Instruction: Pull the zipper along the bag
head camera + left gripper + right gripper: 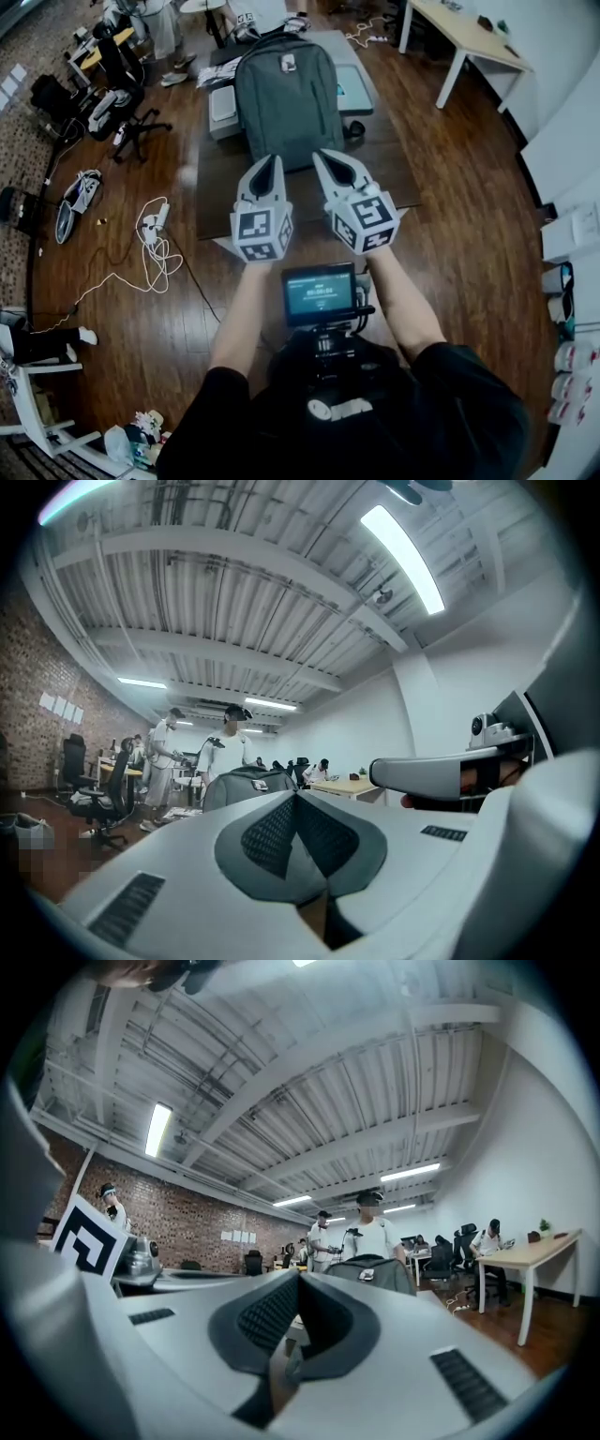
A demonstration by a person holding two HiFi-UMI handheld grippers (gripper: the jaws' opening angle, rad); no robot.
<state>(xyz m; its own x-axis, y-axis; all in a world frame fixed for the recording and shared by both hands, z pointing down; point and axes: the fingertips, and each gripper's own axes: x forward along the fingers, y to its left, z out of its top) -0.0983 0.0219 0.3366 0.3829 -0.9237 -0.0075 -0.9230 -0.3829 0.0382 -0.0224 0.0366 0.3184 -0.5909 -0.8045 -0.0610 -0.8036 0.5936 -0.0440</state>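
Observation:
A grey-green backpack (287, 98) stands upright on a low dark table (225, 178) ahead of me, with a small tag near its top. My left gripper (267, 169) and right gripper (328, 161) are held side by side just short of the bag's lower edge, both shut with nothing between the jaws. In the left gripper view the left gripper (296, 797) points level at the backpack (246, 782), whose top shows above the jaws. From the right gripper (298, 1279) the backpack (375, 1269) sits slightly to the right. The zipper pull is too small to make out.
A white box (223, 105) and a tray (354, 86) lie on the table beside the bag. White cables (155, 246) trail on the wooden floor at left, near office chairs (127, 117). A light desk (467, 37) stands at back right. People stand behind the table.

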